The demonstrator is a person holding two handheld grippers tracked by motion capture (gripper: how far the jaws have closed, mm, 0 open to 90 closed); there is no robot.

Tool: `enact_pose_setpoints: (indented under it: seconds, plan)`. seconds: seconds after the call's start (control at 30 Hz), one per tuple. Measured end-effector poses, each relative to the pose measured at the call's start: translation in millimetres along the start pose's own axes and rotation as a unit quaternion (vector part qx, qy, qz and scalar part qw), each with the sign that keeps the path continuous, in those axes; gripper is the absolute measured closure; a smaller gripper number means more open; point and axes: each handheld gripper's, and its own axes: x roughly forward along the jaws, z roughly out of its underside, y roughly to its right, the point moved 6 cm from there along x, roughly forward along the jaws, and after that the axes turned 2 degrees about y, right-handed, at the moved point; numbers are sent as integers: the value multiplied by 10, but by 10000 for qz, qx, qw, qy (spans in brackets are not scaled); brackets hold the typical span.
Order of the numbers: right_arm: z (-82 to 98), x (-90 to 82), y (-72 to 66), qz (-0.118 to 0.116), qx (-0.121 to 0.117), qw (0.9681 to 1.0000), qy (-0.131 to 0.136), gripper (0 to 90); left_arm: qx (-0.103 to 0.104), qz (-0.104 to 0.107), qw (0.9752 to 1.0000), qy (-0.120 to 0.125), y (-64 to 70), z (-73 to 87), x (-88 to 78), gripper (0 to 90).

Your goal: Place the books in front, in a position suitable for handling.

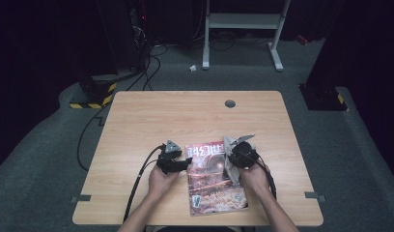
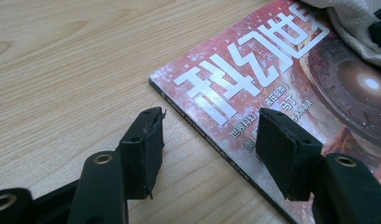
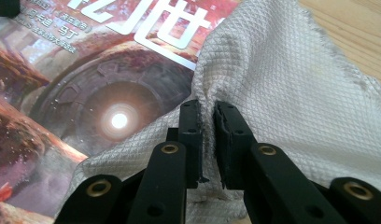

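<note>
Right gripper view: right claw (image 3: 207, 140) pinches the cloth (image 3: 282, 88) lying over the magazine (image 3: 62, 102).

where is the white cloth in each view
high view: the cloth hangs at the magazine's upper right edge, at the right gripper.
left gripper view: top right corner, lying over the magazine cover.
right gripper view: centre and right, pinched between the jaws.
shared landmark: the big white title characters on the cover.

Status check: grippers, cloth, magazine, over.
Right gripper shut on white cloth, over magazine. Left gripper open astride magazine's edge. Nothing in the way.
</note>
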Motion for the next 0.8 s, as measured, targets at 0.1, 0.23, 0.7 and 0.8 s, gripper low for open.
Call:
enact_pose_setpoints:
  seconds: [0.1,0.23,0.7,0.8]
  plan:
    - [-22,12,-59,236,-131,9996,-32,812,1,-8,10000,0,-1,0,0,412]
    - [-98,78,-247,91,-223,9997,-3,813,3,-9,10000,-4,-1,-1,1,412]
    - [-435,351,-1130,-790,-947,9923,152,811,-11,-25,10000,-10,-5,1,-3,417]
    - [-402,330,-1043,-875,-845,9925,148,810,-5,-25,10000,-9,-5,1,-2,417]
